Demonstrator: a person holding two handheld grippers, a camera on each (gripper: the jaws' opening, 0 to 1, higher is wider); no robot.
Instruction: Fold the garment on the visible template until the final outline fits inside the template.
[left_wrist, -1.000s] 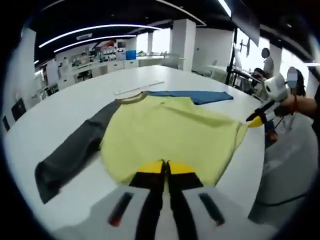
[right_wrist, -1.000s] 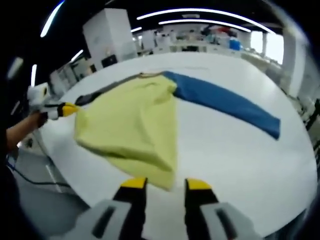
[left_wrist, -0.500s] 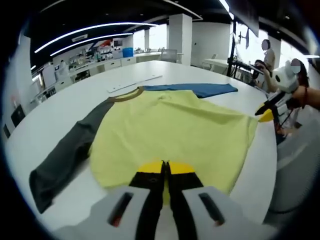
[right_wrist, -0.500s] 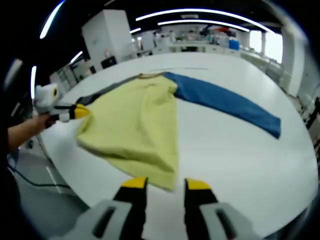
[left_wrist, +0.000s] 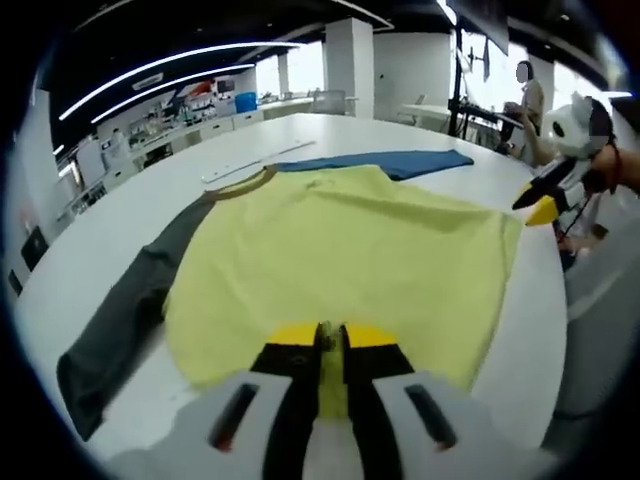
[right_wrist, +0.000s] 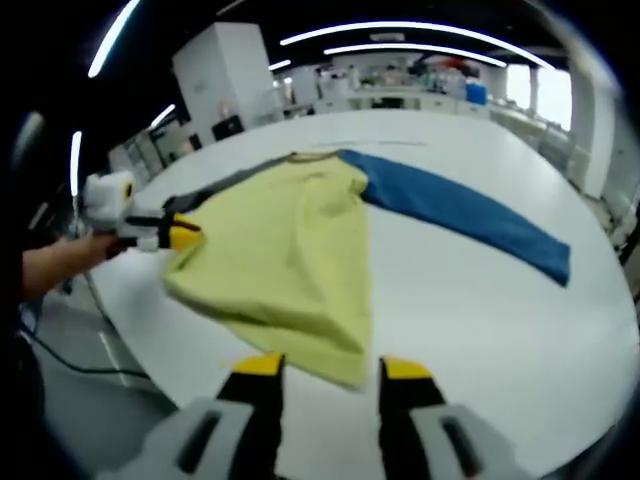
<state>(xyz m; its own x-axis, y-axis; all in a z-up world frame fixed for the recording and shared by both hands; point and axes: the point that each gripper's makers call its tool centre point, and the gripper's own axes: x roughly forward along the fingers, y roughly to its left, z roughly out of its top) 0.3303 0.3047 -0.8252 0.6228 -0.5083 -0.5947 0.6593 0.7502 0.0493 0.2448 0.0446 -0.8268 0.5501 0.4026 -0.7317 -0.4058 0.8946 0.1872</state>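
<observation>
Yellow cloth of the garment (left_wrist: 340, 255) lies flat on the white table (left_wrist: 100, 240), bare surface on your left; your left gripper (left_wrist: 331, 336) is clamped on its near hem. In the right gripper view, the garment (right_wrist: 290, 255) hangs over the table (right_wrist: 470, 290) edge; your right gripper (right_wrist: 323, 367) stands parted, holding nothing, hem just ahead.

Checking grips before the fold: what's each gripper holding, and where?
Left gripper pinches the shirt hem. Right gripper is open, holding nothing.
</observation>
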